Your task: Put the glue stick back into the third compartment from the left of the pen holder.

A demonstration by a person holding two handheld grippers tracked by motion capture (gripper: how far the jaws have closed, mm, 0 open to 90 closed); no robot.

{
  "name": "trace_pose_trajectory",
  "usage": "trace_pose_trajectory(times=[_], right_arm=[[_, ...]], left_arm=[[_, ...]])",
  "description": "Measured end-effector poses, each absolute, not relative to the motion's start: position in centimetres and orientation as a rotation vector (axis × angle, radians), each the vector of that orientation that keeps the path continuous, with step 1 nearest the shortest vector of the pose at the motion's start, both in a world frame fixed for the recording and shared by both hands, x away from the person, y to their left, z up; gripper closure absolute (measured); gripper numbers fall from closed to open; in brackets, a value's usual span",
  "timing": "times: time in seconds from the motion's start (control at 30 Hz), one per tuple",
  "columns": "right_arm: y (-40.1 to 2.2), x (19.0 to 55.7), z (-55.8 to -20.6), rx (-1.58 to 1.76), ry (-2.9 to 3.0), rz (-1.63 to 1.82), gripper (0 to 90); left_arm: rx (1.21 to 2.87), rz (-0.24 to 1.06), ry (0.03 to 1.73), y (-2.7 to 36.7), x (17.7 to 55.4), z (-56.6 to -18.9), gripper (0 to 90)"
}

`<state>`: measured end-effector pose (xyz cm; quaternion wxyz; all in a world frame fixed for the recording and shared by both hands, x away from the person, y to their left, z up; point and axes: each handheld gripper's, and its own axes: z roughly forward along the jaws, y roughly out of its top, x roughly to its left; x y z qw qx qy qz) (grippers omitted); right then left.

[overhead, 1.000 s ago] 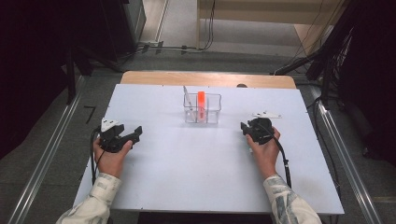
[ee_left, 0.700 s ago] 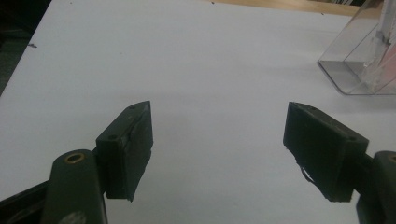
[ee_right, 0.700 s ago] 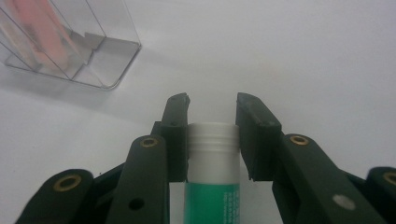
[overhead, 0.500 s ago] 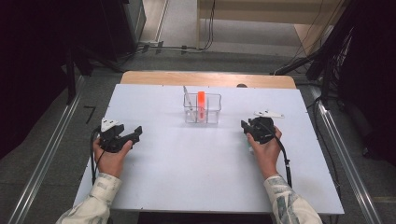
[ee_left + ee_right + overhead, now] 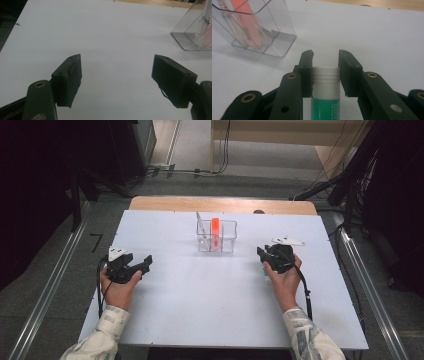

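Right gripper [image 5: 325, 61] grasps a glue stick [image 5: 325, 95]
Left gripper [image 5: 116, 80] rests released on the white worktop [image 5: 200, 290], beside the clear organizer [image 5: 216, 236].

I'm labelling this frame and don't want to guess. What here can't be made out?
- Green-and-white tube in the right gripper: label print blurred, lower end cut off by the bottom edge of the right gripper view.
- Clear organizer: the thin light item beside the orange one is too small in the high view.
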<state>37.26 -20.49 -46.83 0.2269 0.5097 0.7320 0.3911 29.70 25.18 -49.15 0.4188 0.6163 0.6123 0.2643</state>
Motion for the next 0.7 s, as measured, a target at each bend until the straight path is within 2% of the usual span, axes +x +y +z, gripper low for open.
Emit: trace_pose_trajectory(times=[0.7], right_arm=[[-18.0, 38.8, -43.8, 1.335, 2.005, 1.164, 64.3]], left_arm=[[1.543, 0.664, 1.541, 25.3, 29.7, -49.2, 24.8]])
